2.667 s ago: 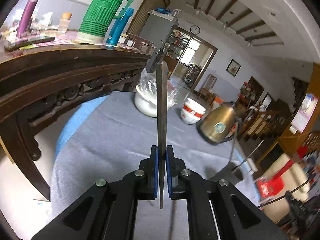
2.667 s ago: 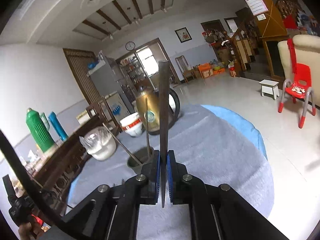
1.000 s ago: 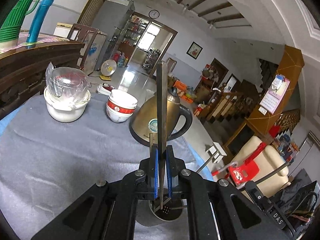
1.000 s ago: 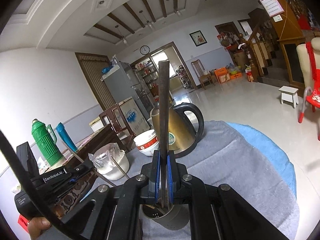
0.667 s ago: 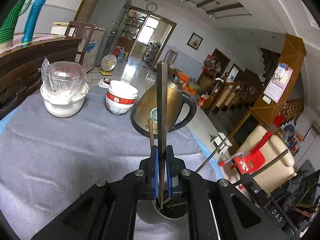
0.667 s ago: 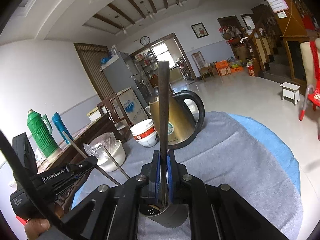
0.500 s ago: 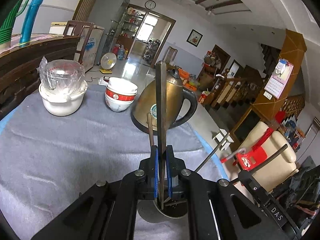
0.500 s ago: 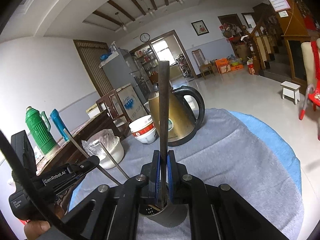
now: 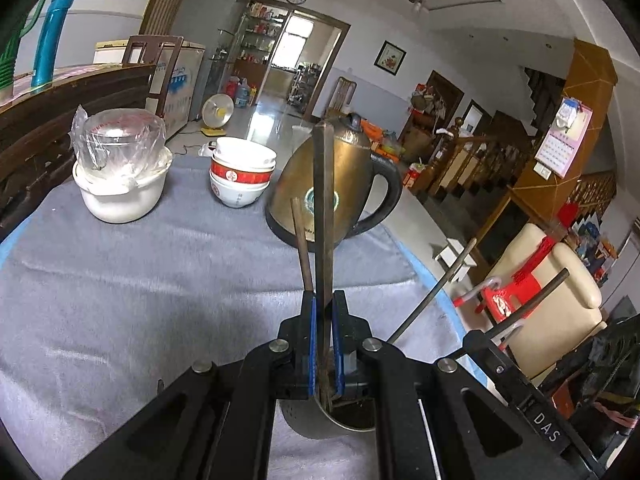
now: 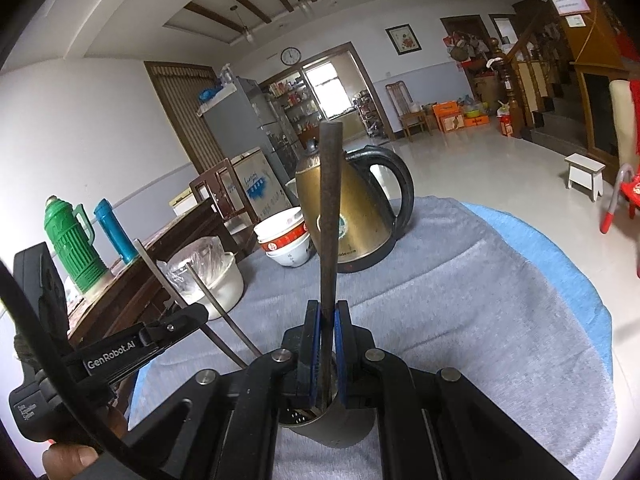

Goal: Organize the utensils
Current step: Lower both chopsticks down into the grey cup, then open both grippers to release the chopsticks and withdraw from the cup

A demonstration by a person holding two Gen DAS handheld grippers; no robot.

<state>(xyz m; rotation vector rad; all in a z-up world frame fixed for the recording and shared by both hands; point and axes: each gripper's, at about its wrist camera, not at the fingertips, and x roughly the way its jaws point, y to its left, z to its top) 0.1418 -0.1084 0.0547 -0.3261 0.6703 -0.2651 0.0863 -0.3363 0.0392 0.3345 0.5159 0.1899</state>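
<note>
My left gripper (image 9: 324, 312) is shut on a dark chopstick (image 9: 323, 200) that stands upright, its lower end inside the mouth of a metal utensil holder (image 9: 320, 424) on the grey cloth. Another chopstick (image 9: 302, 248) rests in the holder. My right gripper (image 10: 326, 316) is shut on a second dark chopstick (image 10: 330, 208), whose lower end also dips into the utensil holder (image 10: 332, 432). A thin chopstick (image 10: 220, 312) leans out of it to the left. Each gripper's body shows at the edge of the other's view.
Behind the holder stand a brass kettle (image 9: 288, 192), stacked red-and-white bowls (image 9: 242, 176) and a white pot under plastic wrap (image 9: 120, 176). A dark wooden table (image 10: 160, 248) with a green thermos (image 10: 68, 244) borders the left. The cloth's right edge drops to the floor.
Both grippers have sunk and tipped downward over the holder. The lower ends of both held chopsticks have gone down into its mouth. Both stay shut.
</note>
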